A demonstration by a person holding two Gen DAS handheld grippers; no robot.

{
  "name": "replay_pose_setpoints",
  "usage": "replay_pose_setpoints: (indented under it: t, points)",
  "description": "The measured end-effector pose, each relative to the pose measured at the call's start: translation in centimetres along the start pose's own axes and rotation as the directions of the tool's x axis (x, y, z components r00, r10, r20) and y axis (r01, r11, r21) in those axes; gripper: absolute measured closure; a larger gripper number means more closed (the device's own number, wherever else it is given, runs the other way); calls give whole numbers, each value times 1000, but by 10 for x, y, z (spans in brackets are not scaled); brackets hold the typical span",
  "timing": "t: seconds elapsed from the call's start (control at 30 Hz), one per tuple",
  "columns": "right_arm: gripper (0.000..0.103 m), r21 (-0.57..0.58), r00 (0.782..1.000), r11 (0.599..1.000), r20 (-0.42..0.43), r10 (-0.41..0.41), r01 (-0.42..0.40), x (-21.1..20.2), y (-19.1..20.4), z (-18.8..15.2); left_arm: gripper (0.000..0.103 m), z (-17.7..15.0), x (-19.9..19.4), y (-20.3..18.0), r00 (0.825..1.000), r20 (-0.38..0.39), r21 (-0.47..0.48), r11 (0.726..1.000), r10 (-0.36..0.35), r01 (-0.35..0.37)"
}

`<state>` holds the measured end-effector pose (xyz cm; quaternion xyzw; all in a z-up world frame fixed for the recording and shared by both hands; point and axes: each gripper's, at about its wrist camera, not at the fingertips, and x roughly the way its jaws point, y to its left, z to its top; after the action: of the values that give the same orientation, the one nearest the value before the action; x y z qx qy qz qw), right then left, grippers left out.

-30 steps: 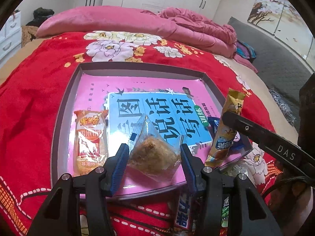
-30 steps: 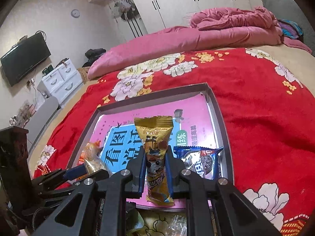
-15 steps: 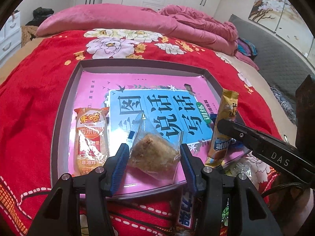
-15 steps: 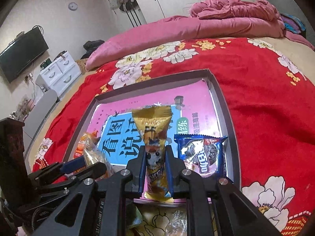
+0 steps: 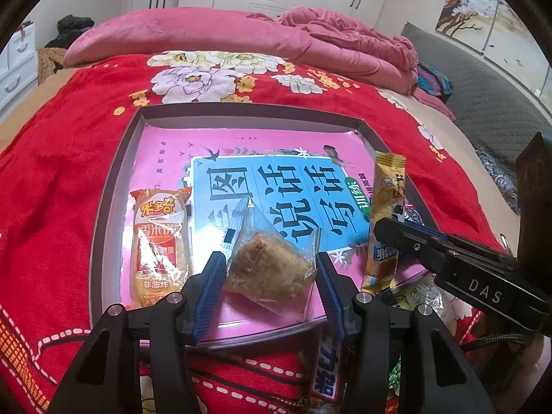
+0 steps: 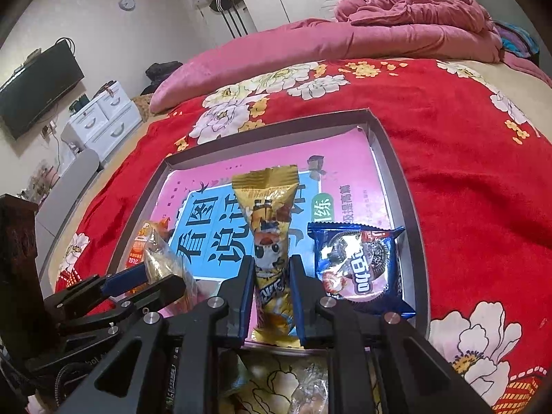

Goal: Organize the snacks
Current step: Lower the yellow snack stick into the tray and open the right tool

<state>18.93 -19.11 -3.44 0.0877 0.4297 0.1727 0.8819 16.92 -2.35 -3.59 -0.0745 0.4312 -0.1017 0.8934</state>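
A shallow grey tray (image 5: pixel 114 186) lies on the red flowered bedspread, lined with a pink and blue book cover. My left gripper (image 5: pixel 270 270) is shut on a clear packet of brown cake (image 5: pixel 269 265) over the tray's near edge. To its right, my right gripper (image 6: pixel 272 276) is shut on a tall yellow snack packet (image 6: pixel 269 227); the packet stands upright with its lower end at the tray's near rim. In the left wrist view the right gripper (image 5: pixel 383 227) and the yellow packet (image 5: pixel 386 207) show at the right. The left gripper (image 6: pixel 162 274) shows at lower left of the right wrist view.
An orange rice-cracker packet (image 5: pixel 160 241) lies flat at the tray's left side. A dark blue cookie packet (image 6: pixel 358 265) lies at its right side. Loose snacks (image 6: pixel 303 390) rest on the bedspread just before the tray. A pink quilt (image 5: pixel 207 34) is heaped beyond.
The right gripper has tipped slightly downward with the yellow packet, so the tray sits higher in its view. The left gripper and its cake packet have stayed put.
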Motion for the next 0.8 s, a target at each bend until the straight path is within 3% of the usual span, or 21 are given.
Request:
replay_pose_setpoints:
  t: [0.43,0.8]
  points:
    - [71,-6,1000,1000,-10,-11,11,-1,2,-3,48,0,0,0,1000,-3,5,1000,3,-3]
    - [69,-6,1000,1000,12,-21,21,-6,1,-2,47,0,-1,-2,1000,-1,13,1000,9,-9]
